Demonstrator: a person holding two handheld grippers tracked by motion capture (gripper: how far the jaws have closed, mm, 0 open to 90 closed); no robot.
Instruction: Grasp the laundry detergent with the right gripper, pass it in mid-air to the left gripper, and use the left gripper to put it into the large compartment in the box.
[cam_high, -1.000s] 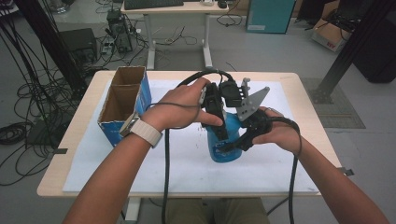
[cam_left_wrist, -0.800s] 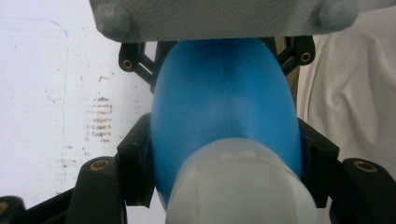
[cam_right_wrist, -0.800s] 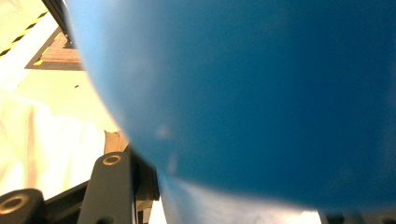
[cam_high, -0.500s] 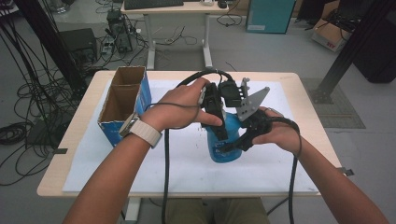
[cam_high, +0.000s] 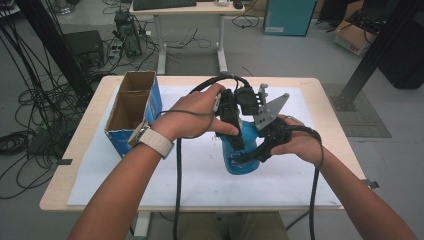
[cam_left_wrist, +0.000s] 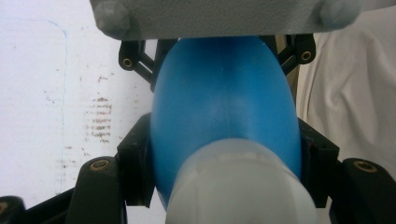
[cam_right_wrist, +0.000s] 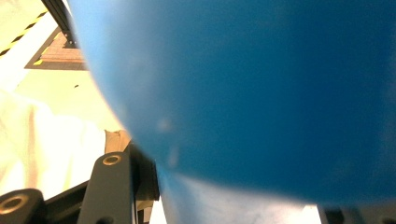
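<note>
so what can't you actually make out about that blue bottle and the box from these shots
- Blue bottle, high view: its top is hidden by both hands and the left gripper.
- Bottle label: too small in the high view.
- Right gripper view: the bottle is blurred and so close that it blocks the table; the right-hand finger is cut off by the edge.
- Cardboard box, high view: the bottoms of its compartments are in shadow, so the contents are unclear.

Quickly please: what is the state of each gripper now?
Left gripper: shut on the blue bottle, at its upper part.
Right gripper: shut on the same blue bottle.
</note>
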